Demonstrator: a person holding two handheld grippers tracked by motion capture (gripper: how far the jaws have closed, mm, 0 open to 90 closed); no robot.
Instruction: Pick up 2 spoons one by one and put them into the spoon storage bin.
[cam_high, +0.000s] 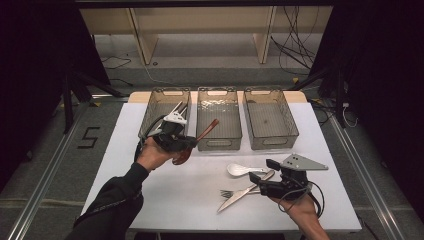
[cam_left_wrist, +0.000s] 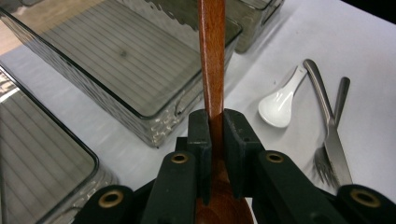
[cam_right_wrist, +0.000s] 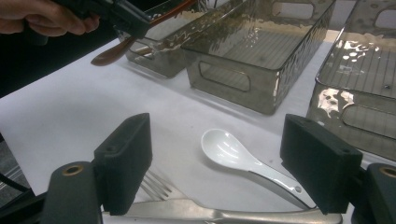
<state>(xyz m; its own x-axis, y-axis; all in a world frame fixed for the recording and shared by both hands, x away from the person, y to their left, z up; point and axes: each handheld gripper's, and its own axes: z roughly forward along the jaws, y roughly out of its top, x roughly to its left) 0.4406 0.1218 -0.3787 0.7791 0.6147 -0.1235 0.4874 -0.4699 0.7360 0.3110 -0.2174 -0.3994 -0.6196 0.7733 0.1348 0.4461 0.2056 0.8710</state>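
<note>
Left of the middle bin (cam_high: 218, 120): left gripper (cam_high: 186, 144) clamped on a wooden spoon (cam_high: 200, 137), glossy brown handle tilted up over that bin's near rim, bowl hanging low. Likely to pivot or slip in so narrow a pinch. Flanking: two more ribbed, smoky plastic bins. Nearer than the middle bin, rightward: white ceramic spoon (cam_high: 240, 170), steel knife (cam_high: 240, 196), fork (cam_high: 227, 192). Right gripper (cam_high: 261, 181) spread wide, empty.
</note>
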